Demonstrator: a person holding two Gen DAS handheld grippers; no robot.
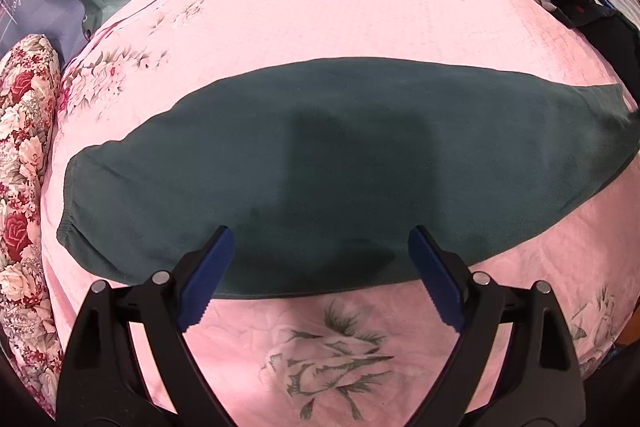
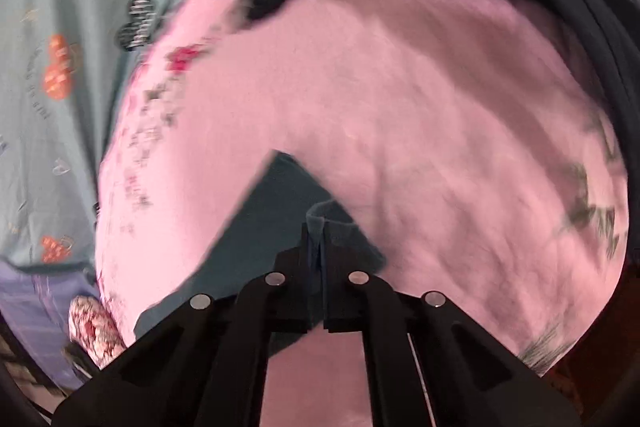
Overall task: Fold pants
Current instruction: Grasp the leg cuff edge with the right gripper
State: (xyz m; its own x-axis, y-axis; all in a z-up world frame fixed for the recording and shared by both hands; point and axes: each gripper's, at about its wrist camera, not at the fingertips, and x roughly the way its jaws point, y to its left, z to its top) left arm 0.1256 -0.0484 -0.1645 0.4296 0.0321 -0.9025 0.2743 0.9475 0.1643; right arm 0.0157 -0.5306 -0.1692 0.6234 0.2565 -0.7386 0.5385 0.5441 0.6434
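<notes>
Left-wrist view: I see the pants lying flat across the pink blanket on the bed, doubled lengthwise, the elastic cuff end at 9 o'clock and the wider end running out of view at 3 o'clock. My left tool hangs over the near edge with jaws spread wide and nothing between them.

Right-wrist view: my right tool is clamped on a corner of the pants, a small tuft of cloth showing past the tips. The picture is smeared.

Risks, as I judge them:
- The pinch takes only a thin edge; a quick pull may slip it free, or catch one layer and peel the doubled legs apart.
- With the left tool idle, nothing pins the cloth, so a fold toward 9 o'clock may drag the whole garment and go askew.
- The plush blanket may bunch under the fabric.
- The dark clothes at 2 o'clock may snag a wide swing.
</notes>
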